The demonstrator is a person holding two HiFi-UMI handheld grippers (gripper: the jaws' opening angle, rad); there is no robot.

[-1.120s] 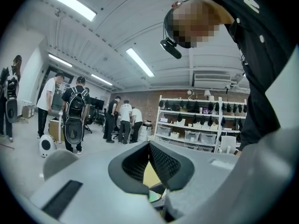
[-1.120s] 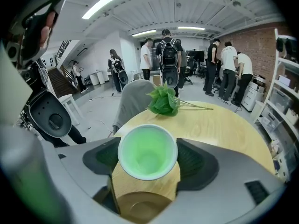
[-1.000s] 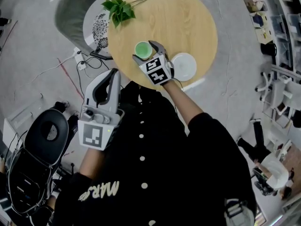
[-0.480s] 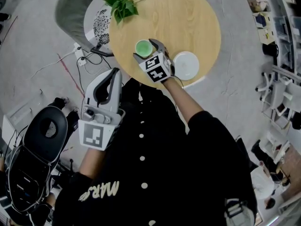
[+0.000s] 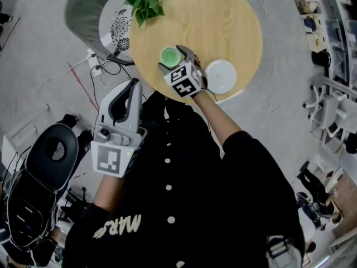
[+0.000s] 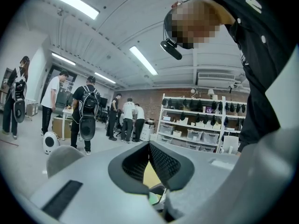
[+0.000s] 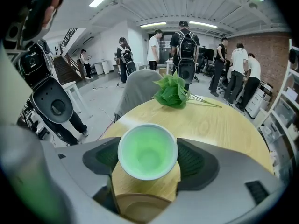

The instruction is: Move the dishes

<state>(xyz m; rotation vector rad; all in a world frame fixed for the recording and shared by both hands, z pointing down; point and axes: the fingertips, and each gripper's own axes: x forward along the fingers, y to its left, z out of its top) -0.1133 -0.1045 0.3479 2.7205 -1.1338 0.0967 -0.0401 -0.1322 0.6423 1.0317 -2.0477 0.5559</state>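
Observation:
A green cup [image 5: 169,57] stands on the round wooden table [image 5: 223,21] near its front edge. My right gripper [image 5: 171,58] reaches down around the cup. In the right gripper view the cup [image 7: 147,151] fills the gap between the two dark pads [image 7: 195,161], its rim overlapping both, and the jaws are shut on it. A white plate [image 5: 220,76] lies just right of that gripper. My left gripper [image 5: 135,85] hangs off the table over the floor, pointing roughly level. Its fingertips meet with nothing between them, as the left gripper [image 6: 149,146] view shows.
A bunch of green leaves [image 5: 144,5] with long stems lies at the table's far left. A grey chair [image 5: 83,10] stands behind the table. Cables [image 5: 103,71] run across the floor, and a black case [image 5: 50,161] is at my left. Shelves [image 5: 334,32] line the right wall.
The head view has shifted slightly. Both grippers and the cup keep their places on and beside the table.

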